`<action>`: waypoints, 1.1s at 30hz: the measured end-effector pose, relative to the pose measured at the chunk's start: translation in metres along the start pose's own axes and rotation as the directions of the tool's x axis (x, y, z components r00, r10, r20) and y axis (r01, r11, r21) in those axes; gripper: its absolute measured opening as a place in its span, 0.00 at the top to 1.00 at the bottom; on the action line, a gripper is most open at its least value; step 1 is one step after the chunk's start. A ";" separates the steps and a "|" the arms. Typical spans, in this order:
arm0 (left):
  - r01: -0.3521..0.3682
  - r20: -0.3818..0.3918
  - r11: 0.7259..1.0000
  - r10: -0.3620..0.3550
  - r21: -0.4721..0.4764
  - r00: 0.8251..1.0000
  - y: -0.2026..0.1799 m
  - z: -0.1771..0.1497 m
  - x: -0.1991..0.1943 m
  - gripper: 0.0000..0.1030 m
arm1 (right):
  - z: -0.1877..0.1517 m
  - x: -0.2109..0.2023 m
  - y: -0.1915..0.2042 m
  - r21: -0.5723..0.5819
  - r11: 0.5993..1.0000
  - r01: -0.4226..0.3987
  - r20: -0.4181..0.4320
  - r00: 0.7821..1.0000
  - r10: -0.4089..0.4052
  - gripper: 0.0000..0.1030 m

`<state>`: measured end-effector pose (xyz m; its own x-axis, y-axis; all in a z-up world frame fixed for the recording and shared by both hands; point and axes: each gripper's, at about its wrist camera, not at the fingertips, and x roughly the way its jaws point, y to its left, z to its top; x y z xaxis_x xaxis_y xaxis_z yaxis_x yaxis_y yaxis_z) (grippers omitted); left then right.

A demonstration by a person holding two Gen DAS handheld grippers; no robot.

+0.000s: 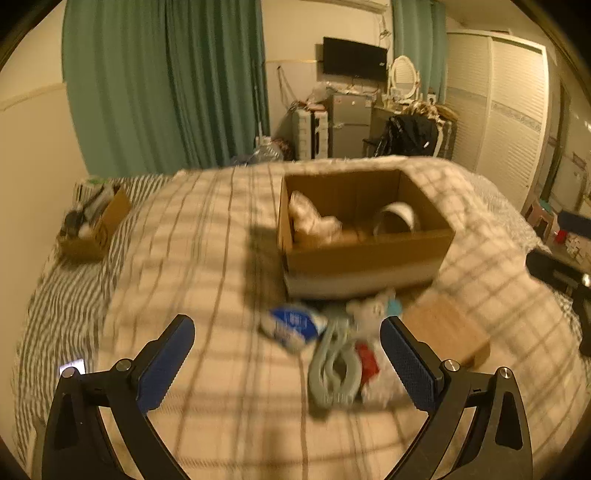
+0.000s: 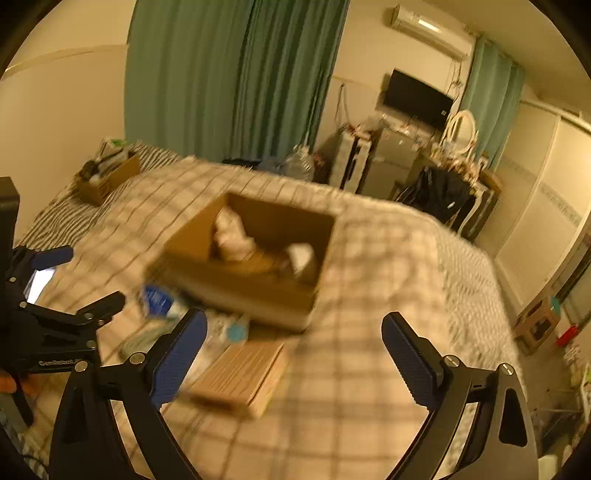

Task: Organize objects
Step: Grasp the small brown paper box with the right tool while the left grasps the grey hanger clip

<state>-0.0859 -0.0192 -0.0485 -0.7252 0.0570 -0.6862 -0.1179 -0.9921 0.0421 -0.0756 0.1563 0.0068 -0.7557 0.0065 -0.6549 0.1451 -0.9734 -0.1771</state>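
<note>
Left gripper (image 1: 287, 360) held wide apart and empty, right gripper (image 2: 294, 354) likewise spread, cardboard box (image 1: 364, 254) seen at twelve o'clock, small items clustered before it.

text: "GenRobot" partly legible | on: left gripper (image 2: 70, 280) body

The room has warm yellow light and cream walls. Long green curtains (image 1: 166, 85) hang behind a big bed (image 1: 207, 258) with a checked blanket. A black TV (image 1: 354, 55) hangs on the far wall above a small grey fridge (image 1: 351, 125). A white wardrobe (image 1: 495, 110) stands past the bed's right edge. An air conditioner (image 2: 428, 29) sits up high.
</note>
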 end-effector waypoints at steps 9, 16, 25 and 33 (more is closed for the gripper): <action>0.019 -0.103 0.996 -0.028 -0.092 0.994 0.015 -0.045 0.027 0.00 | -0.062 0.046 0.036 -0.067 0.998 0.005 -0.209 0.978 -0.019 0.07; 0.030 -0.121 0.994 -0.043 -0.106 0.992 0.018 -0.052 0.034 0.00 | -0.081 0.076 0.064 -0.190 0.982 0.008 -0.313 0.947 -0.068 0.07; 0.027 -0.125 0.995 -0.039 -0.096 0.991 0.018 -0.053 0.035 0.00 | -0.077 0.105 0.073 -0.226 0.973 0.036 -0.350 0.930 -0.115 0.08; 0.019 -0.167 1.000 -0.020 -0.009 0.986 0.000 -0.054 0.045 0.00 | -0.063 0.120 0.061 -0.192 0.981 0.010 -0.340 0.937 -0.076 0.10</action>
<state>-0.0816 -0.0223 -0.1184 -0.5993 0.0578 -0.7984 -0.1258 -0.9918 0.0226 -0.1171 0.1123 -0.1283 -0.5022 0.1583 -0.8501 0.2575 -0.9111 -0.3218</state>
